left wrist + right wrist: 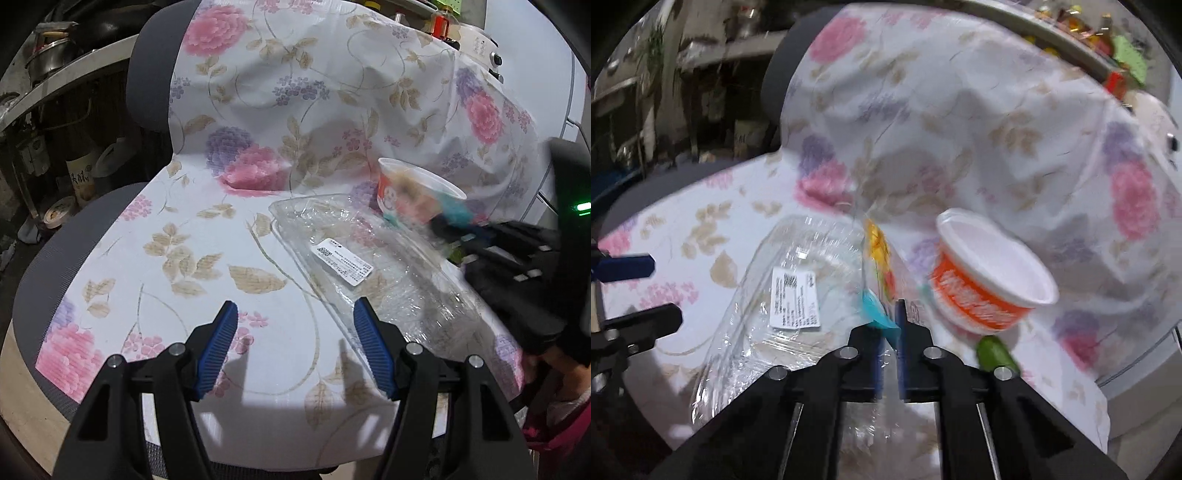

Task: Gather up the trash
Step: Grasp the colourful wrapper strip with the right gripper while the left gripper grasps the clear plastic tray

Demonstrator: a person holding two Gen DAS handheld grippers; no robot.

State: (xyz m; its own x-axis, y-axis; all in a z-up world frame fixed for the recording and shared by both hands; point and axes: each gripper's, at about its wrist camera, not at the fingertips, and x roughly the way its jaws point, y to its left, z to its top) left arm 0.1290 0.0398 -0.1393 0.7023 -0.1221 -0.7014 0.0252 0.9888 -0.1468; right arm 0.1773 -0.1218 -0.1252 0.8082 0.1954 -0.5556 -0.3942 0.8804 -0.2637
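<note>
Two grippers work trash on a chair draped in floral cloth.
My right gripper pinches a crinkly colourful wrapper beside the orange-and-white paper cup; my left gripper gapes empty by the clear plastic tray, ready for it.

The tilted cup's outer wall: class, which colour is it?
Orange with white lettering, white rim; the cup shows best in the right wrist view.
</note>
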